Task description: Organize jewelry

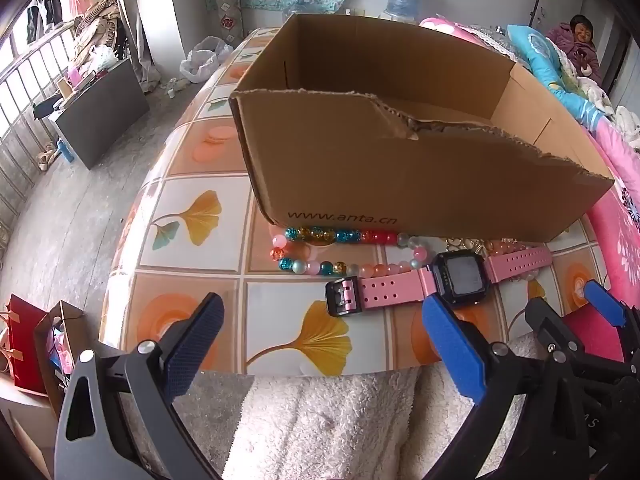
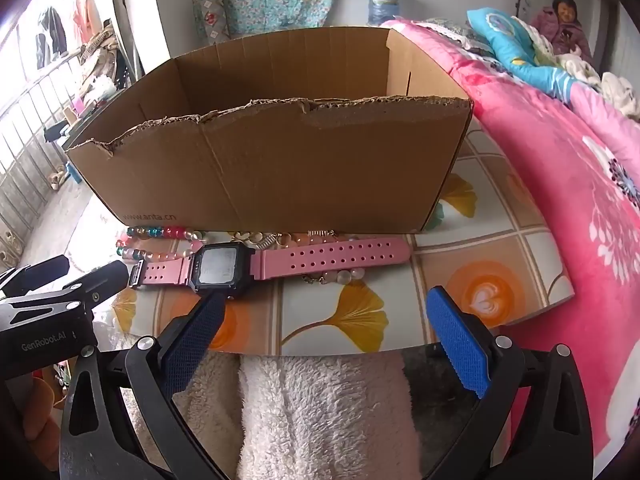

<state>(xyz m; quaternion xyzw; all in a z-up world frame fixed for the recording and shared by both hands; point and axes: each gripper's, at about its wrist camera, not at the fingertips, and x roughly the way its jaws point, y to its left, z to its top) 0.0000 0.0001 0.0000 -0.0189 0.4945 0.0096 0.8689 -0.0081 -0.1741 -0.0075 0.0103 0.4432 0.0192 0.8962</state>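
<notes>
A pink-strapped watch (image 1: 448,278) with a black square face lies flat on the table in front of an open cardboard box (image 1: 400,184). It also shows in the right wrist view (image 2: 256,266), below the box (image 2: 280,176). Colourful bead bracelets (image 1: 340,252) lie between watch and box, also in the right wrist view (image 2: 164,240). My left gripper (image 1: 324,328) is open and empty near the table's front edge, left of the watch face. My right gripper (image 2: 324,308) is open and empty, just short of the watch; it appears in the left wrist view (image 1: 568,308).
The table (image 1: 192,248) has a tiled ginkgo-leaf cover. A pink floral quilt (image 2: 580,184) lies right of the table. A fluffy white cloth (image 2: 320,408) is below the grippers. Paper bags (image 1: 36,344) stand on the floor at left.
</notes>
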